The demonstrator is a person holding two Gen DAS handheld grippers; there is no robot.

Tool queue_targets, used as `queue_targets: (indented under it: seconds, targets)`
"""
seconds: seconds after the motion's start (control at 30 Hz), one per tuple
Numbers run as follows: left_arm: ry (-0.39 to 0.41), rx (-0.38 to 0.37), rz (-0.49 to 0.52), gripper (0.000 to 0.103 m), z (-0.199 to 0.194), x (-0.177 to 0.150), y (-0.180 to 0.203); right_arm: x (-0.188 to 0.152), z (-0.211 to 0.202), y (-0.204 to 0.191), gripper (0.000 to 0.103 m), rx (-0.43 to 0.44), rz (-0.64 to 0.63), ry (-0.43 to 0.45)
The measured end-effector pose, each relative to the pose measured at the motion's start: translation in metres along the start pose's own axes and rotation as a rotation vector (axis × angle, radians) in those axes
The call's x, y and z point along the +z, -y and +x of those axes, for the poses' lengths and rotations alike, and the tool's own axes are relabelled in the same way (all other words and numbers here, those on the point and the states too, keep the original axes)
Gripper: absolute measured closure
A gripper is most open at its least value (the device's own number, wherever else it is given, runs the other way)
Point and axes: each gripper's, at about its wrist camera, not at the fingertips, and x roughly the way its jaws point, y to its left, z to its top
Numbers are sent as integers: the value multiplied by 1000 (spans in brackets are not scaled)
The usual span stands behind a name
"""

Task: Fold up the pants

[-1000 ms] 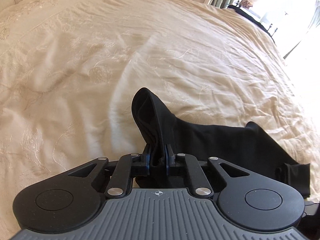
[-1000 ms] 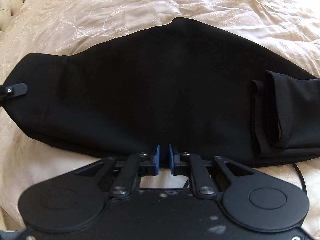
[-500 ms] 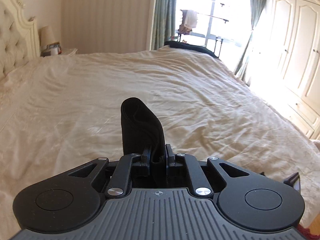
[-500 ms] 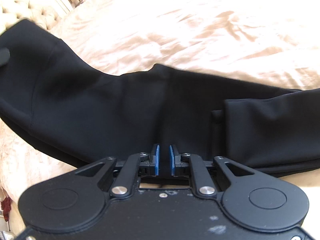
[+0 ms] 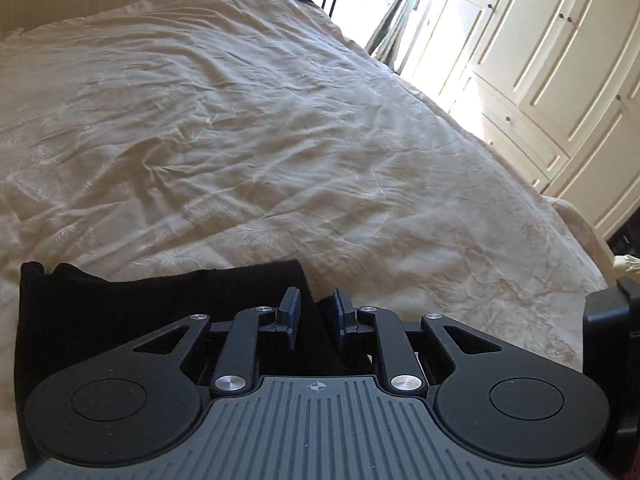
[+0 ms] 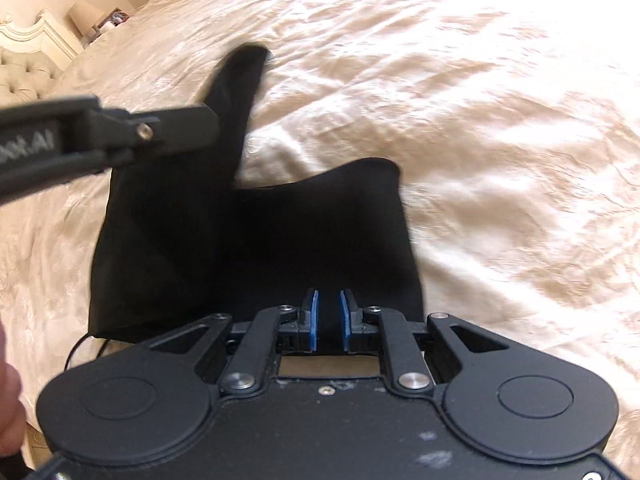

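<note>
The black pants (image 6: 256, 240) lie folded over on the cream bedspread (image 6: 500, 120), with one narrow end sticking up toward the far side. In the left wrist view the pants (image 5: 132, 312) lie flat under and to the left of my left gripper (image 5: 314, 316), whose jaws stand slightly apart over the fabric edge. My right gripper (image 6: 329, 318) has its blue pads close together on the near edge of the pants. The left gripper (image 6: 120, 136) reaches in from the left in the right wrist view, over the raised end.
The wrinkled bedspread (image 5: 260, 120) stretches far ahead. White wardrobe doors (image 5: 560, 60) stand to the right of the bed. A tufted headboard (image 6: 24, 68) and a lamp (image 6: 82, 14) are at the far left. The right gripper's edge (image 5: 608, 340) shows at right.
My left gripper carried the pants' end over to the right, lowered it onto the bed and opened slightly. The pants went from spread long to folded over. My right gripper stayed pinched on the near edge.
</note>
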Motion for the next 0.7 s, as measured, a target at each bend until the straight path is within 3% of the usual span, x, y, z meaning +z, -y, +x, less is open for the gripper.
queue_targets:
  seconds: [0.17,0.2,0.3,0.4,0.57,0.7]
  targets:
    - [26,-56,1,83,-16,7,19,-4,-20,24,87,-12,35,30]
    - [41,-40,10,76,-21,9,21,-4,-24,27,86,-10,44,44]
    - [73,21,-9,73,-35,7,9,0,-37,32,79,29,45,111]
    - [19,150,-87,73,-41,0,-19,10,-36,28,68,96,29,144]
    - [-120,392,-231,73,-57,-29,-79,30,-7,15,66,142,-10,119]
    - [-175,477,-311,73,-81,-54,-110,37,15,12,64,135,-29,65]
